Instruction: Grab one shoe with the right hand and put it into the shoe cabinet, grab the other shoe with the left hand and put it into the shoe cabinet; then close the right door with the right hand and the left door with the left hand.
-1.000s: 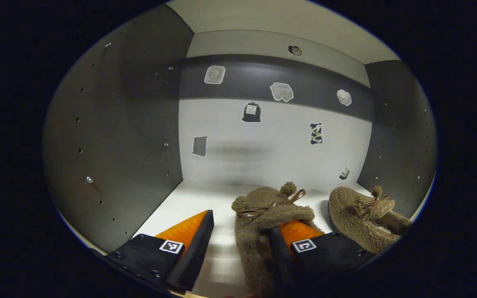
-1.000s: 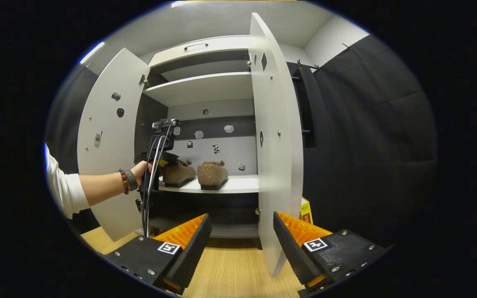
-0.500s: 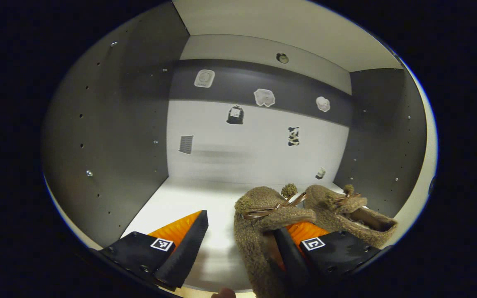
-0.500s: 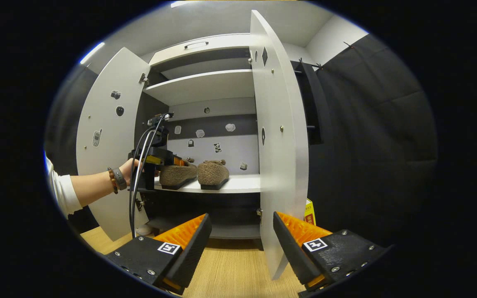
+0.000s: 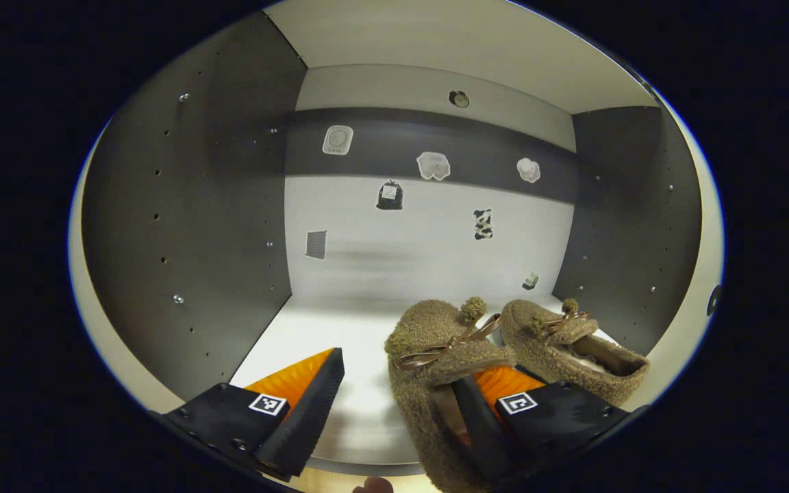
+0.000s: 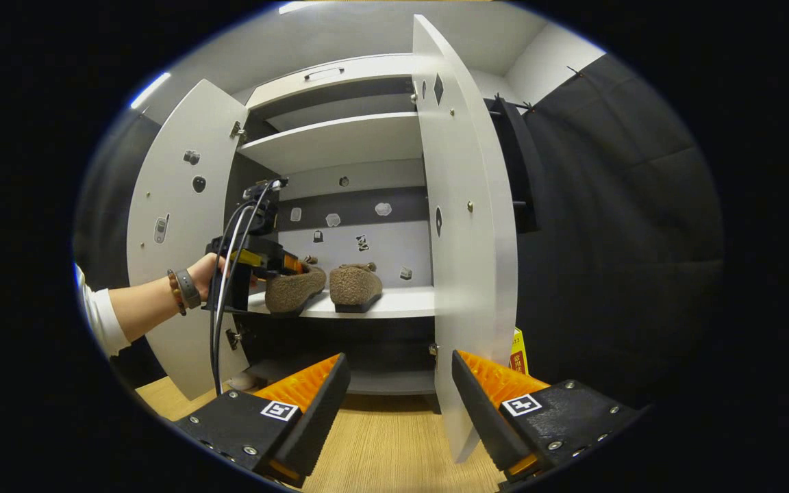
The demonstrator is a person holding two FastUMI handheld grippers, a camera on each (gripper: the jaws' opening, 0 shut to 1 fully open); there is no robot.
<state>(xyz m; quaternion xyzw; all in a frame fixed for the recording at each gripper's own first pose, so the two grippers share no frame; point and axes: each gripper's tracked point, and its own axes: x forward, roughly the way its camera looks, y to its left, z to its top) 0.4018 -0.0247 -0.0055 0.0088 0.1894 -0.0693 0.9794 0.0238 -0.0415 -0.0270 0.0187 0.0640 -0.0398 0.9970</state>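
Observation:
Two brown fuzzy shoes stand side by side on the white shelf (image 5: 312, 329) of the shoe cabinet. My left gripper (image 5: 398, 370) is open at the shelf's front edge. One finger sits inside the near shoe (image 5: 429, 335); the other finger (image 5: 319, 383) is out to its left, well apart from it. The second shoe (image 5: 572, 342) rests to the right by the side wall. From farther back, the right gripper view shows both shoes (image 6: 292, 287) (image 6: 357, 284), the left gripper (image 6: 285, 263) and the hand holding it. My right gripper (image 6: 400, 359) is open and holds nothing, low before the right door (image 6: 463, 260).
Both cabinet doors stand wide open, the left door (image 6: 175, 239) beside the person's forearm. The right door's edge points toward my right gripper. A yellow box (image 6: 518, 352) stands on the wooden floor (image 6: 381, 445) behind that door. Stickers dot the cabinet's back wall (image 5: 394, 233).
My left gripper has drawn back toward the shelf's front edge, one finger still in the near shoe. The right gripper has barely moved.

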